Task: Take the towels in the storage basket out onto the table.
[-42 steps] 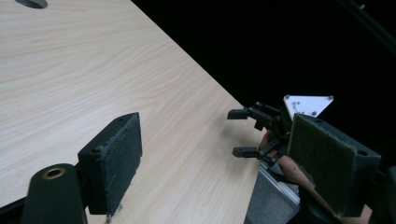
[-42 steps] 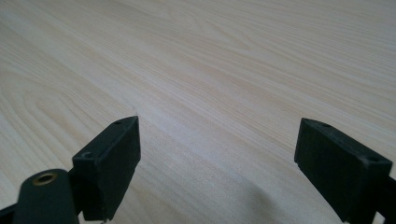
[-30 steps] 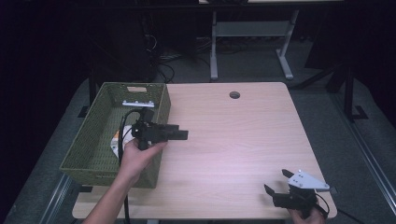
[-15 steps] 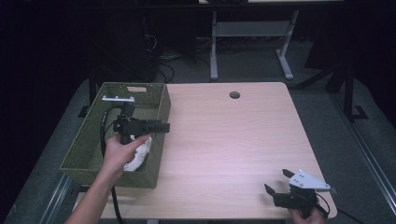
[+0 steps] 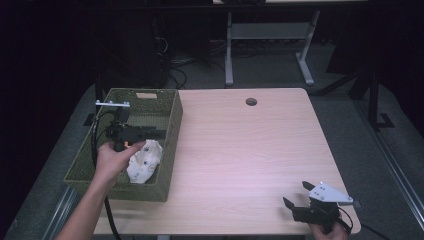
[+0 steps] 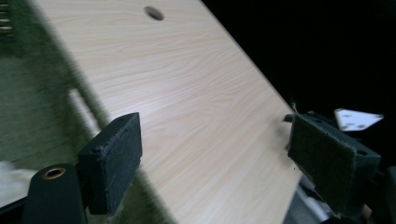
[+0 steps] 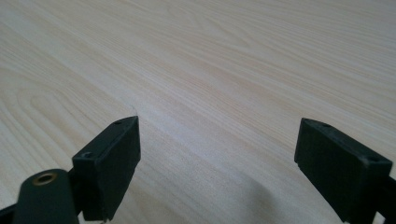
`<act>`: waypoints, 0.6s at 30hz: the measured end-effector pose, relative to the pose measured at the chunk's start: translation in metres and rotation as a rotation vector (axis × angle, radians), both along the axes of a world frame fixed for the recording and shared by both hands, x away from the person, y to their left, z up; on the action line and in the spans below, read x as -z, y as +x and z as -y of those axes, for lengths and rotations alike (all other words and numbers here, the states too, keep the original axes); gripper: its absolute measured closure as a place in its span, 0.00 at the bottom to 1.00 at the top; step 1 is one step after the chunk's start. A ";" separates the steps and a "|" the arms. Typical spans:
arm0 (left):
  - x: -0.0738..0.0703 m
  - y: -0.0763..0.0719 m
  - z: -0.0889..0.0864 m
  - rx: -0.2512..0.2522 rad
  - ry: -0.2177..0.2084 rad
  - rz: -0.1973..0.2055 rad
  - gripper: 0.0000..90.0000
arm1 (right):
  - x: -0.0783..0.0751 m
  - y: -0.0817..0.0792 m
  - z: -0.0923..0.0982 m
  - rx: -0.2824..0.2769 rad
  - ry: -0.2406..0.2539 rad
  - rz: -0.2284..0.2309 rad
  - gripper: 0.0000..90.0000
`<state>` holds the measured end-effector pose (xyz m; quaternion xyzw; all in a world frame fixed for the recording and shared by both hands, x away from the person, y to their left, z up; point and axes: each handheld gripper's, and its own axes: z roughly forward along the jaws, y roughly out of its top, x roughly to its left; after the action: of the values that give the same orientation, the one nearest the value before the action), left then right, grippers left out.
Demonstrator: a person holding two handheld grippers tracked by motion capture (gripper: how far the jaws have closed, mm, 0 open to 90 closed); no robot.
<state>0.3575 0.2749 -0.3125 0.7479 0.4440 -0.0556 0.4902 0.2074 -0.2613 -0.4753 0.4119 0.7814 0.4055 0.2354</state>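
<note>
My left gripper (image 5: 156, 134) hangs over the inside of a green woven basket (image 5: 169, 125), held level, and its jaws point right toward the table. In the left gripper view its jaws (image 6: 215, 144) stand wide apart with nothing between them. A white patterned cloth bundle (image 5: 145, 160) lies in the basket just below and in front of the hand. My right gripper (image 5: 296, 194) rests low at the table's front right corner. The right gripper view shows it (image 7: 217, 149) open over bare wood.
The light wooden table (image 5: 250, 145) has a round cable hole (image 5: 251, 101) near its far edge. The basket takes up the table's left side. A metal desk frame (image 5: 270, 40) and cables stand on the dark floor beyond. The right gripper's grey plate (image 6: 357, 119) shows far off.
My left hand and gripper moved left, from over the basket's right rim to over its inside, and the white cloth now shows. The right gripper has stayed put.
</note>
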 end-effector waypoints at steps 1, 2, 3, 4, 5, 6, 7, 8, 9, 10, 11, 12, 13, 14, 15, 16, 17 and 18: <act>0.001 0.001 -0.002 -0.007 0.012 0.000 0.19 | 0.000 0.000 0.000 0.001 0.001 -0.002 0.16; 0.002 0.002 -0.005 -0.015 0.026 -0.001 0.19 | 0.000 0.000 0.000 0.001 0.001 -0.001 0.16; 0.004 0.002 -0.007 -0.027 0.034 -0.008 0.19 | 0.000 0.000 0.000 0.002 0.001 -0.001 0.16; 0.005 0.003 -0.009 -0.032 0.042 -0.010 0.19 | 0.000 0.000 0.000 0.002 0.000 0.000 0.16; 0.007 0.004 -0.012 -0.046 0.054 -0.015 0.19 | 0.000 0.000 0.000 0.001 0.000 -0.001 0.16; 0.008 0.005 -0.014 -0.057 0.067 -0.018 0.19 | 0.000 0.000 0.001 0.001 0.000 0.000 0.16; 0.010 0.006 -0.018 -0.065 0.082 -0.022 0.20 | 0.000 0.000 0.001 0.000 -0.004 0.000 0.16; 0.011 0.007 -0.020 -0.074 0.088 -0.028 0.20 | 0.000 0.000 0.001 0.000 -0.003 0.000 0.16; 0.013 0.008 -0.023 -0.085 0.093 -0.031 0.21 | 0.000 0.000 0.001 0.000 -0.003 0.000 0.16; 0.015 0.009 -0.026 -0.094 0.100 -0.036 0.22 | 0.000 0.001 0.001 0.001 -0.002 0.000 0.16; 0.016 0.010 -0.029 -0.102 0.110 -0.042 0.22 | 0.000 0.001 0.001 0.000 -0.002 0.000 0.16; 0.017 0.012 -0.031 -0.111 0.123 -0.044 0.22 | 0.001 0.001 0.001 0.000 -0.003 0.000 0.16; 0.018 0.013 -0.034 -0.125 0.141 -0.047 0.22 | 0.000 0.001 0.001 0.001 -0.004 -0.001 0.16; 0.020 0.014 -0.036 -0.138 0.151 -0.049 0.23 | 0.001 0.001 0.001 0.001 -0.003 0.000 0.16; 0.022 0.016 -0.038 -0.143 0.164 -0.053 0.23 | 0.001 0.001 0.001 0.001 -0.003 0.000 0.16; 0.023 0.017 -0.039 -0.144 0.177 -0.057 0.23 | 0.001 0.001 0.001 0.001 -0.003 0.000 0.16; 0.025 0.018 -0.041 -0.152 0.190 -0.069 0.23 | 0.001 0.001 0.001 0.001 -0.004 -0.001 0.16; 0.027 0.020 -0.043 -0.158 0.198 -0.076 0.23 | 0.001 0.001 0.001 0.001 -0.004 -0.002 0.16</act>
<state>0.3772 0.3177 -0.3394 0.7527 0.5232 -0.0012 0.3996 0.2082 -0.2619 -0.4758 0.4121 0.7821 0.4036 0.2358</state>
